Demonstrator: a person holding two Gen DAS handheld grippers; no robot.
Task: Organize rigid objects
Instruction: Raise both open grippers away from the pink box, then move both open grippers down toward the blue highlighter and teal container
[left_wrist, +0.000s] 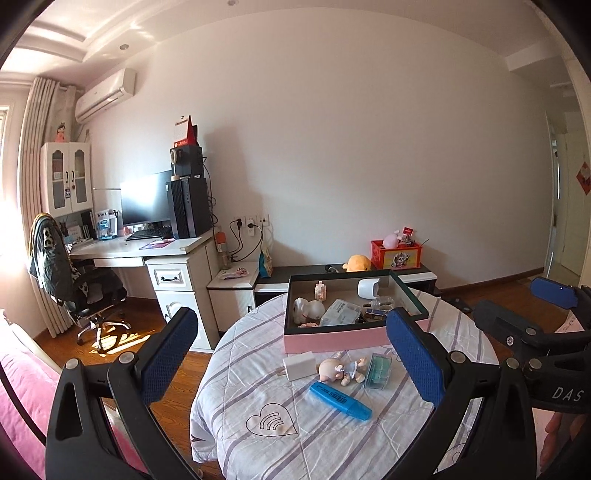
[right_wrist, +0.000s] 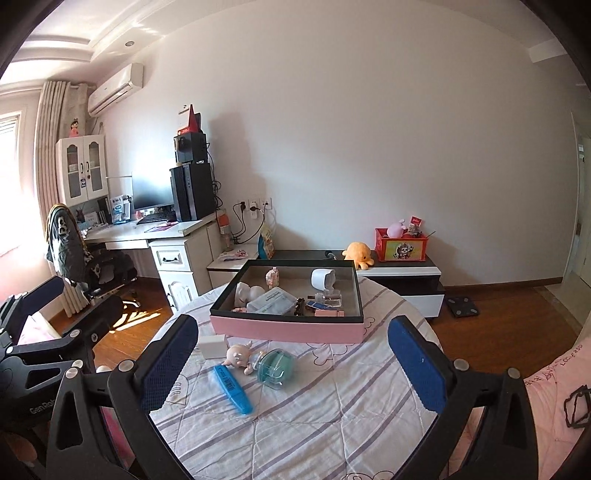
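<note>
Both tools stand wide and empty: the left tool and the right tool hang above the near edge of the round desk, which is covered by a striped quilt. Four loose things lie in front of the pink box: a white charger, a small doll, a clear teal container and a blue highlighter. The box already holds a white cup, a bottle and a flat case.

The next pick is probably the highlighter, the nearest; closing across its narrow width should keep it from rolling on the soft cloth. The doll touches the container, so approach either from its free side.

Behind the table, a computer desk, an office chair and a low cabinet stand along a bare wall on wood flooring.
</note>
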